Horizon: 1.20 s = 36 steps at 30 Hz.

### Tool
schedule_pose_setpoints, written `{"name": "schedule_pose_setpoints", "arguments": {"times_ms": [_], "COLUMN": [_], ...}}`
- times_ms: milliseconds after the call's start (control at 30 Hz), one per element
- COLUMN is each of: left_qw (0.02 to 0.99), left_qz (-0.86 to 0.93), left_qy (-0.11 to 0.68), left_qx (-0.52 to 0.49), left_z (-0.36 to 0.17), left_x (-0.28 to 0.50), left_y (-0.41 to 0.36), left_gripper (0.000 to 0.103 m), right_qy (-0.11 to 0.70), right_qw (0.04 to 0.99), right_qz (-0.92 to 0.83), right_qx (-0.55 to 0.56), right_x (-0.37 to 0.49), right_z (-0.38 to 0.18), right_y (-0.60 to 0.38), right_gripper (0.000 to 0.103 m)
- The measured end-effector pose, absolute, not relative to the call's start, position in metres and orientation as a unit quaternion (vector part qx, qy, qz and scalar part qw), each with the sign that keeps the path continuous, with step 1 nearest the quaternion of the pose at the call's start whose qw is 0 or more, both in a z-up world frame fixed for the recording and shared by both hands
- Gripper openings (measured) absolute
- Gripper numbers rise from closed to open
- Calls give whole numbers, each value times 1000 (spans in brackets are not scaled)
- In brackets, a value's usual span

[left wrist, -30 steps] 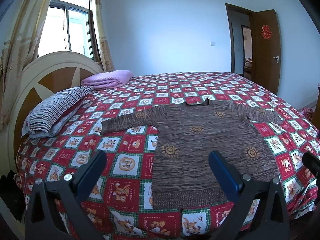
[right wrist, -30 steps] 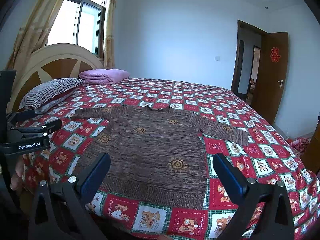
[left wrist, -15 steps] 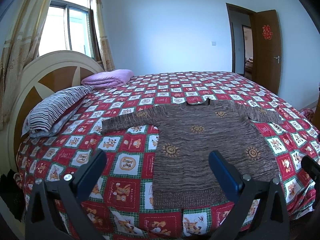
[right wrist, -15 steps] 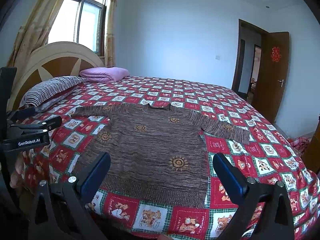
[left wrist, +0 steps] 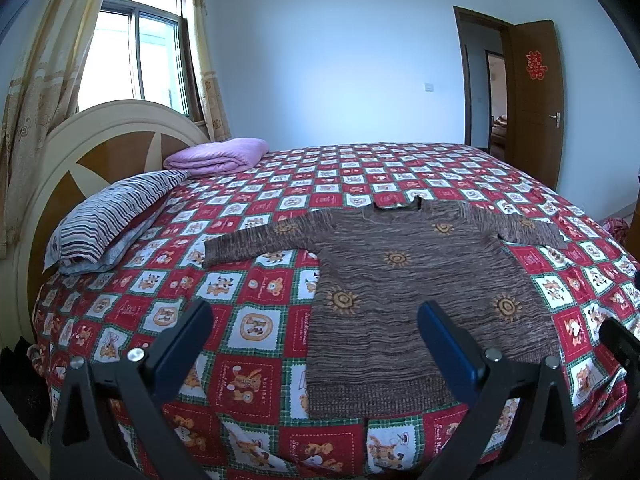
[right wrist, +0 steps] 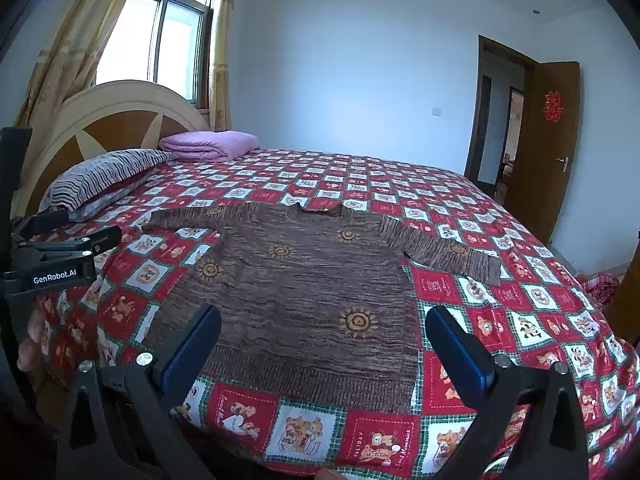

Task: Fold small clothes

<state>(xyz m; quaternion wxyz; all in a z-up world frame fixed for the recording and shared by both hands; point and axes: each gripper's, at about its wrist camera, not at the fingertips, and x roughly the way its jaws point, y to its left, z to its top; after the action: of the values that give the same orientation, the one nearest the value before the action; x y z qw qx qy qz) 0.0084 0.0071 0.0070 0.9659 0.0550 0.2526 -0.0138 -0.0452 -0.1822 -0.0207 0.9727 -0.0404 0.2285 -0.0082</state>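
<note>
On the bed (left wrist: 280,184), over a red, white and green patchwork cover with bear prints, a small brown knitted sweater (left wrist: 404,292) lay flat and face up, its hem toward the near edge and its neckline toward the far side. Both sleeves were spread outward, one reaching toward the headboard (left wrist: 92,152) side, the other toward the door (left wrist: 536,96) side. Orange sun motifs dotted the knit. Seen from the right wrist, the same sweater (right wrist: 304,280) filled the middle of the near part of the bed (right wrist: 500,300), with its hem close to the mattress edge.

The left hand-held gripper (left wrist: 316,320) hung above the near edge of the bed, its two blue-padded fingers (left wrist: 444,340) spread wide and gripping nothing; the right-hand finger sat over the sweater's lower part, the other over bare cover beside it. The right hand-held gripper (right wrist: 324,328) was likewise released, fingers well apart and clear of the cloth, framing the sweater's hem. In that view, the body of the left hand-held gripper showed at the left margin, labelled GenRobot.AI.

Near the headboard lay a striped pillow (left wrist: 116,216) and, just beyond it, a folded lilac blanket (left wrist: 216,156). A curtained window (left wrist: 132,52) stood behind the headboard.
</note>
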Motion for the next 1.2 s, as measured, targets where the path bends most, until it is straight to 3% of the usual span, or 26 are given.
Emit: {"name": "schedule_pose_setpoints", "arguments": {"times_ms": [1200], "left_qw": [959], "left_qz": [-16], "left_qy": [277], "left_qx": [60], "left_z": [-22], "left_x": [18], "left_y": [9], "left_gripper": [103], "right_qy": [258], "right_qw": [966], "right_qz": [17], "right_qx": [-24], "right_x": [-30], "right_z": [-40], "right_y": [-187], "right_gripper": [102]}}
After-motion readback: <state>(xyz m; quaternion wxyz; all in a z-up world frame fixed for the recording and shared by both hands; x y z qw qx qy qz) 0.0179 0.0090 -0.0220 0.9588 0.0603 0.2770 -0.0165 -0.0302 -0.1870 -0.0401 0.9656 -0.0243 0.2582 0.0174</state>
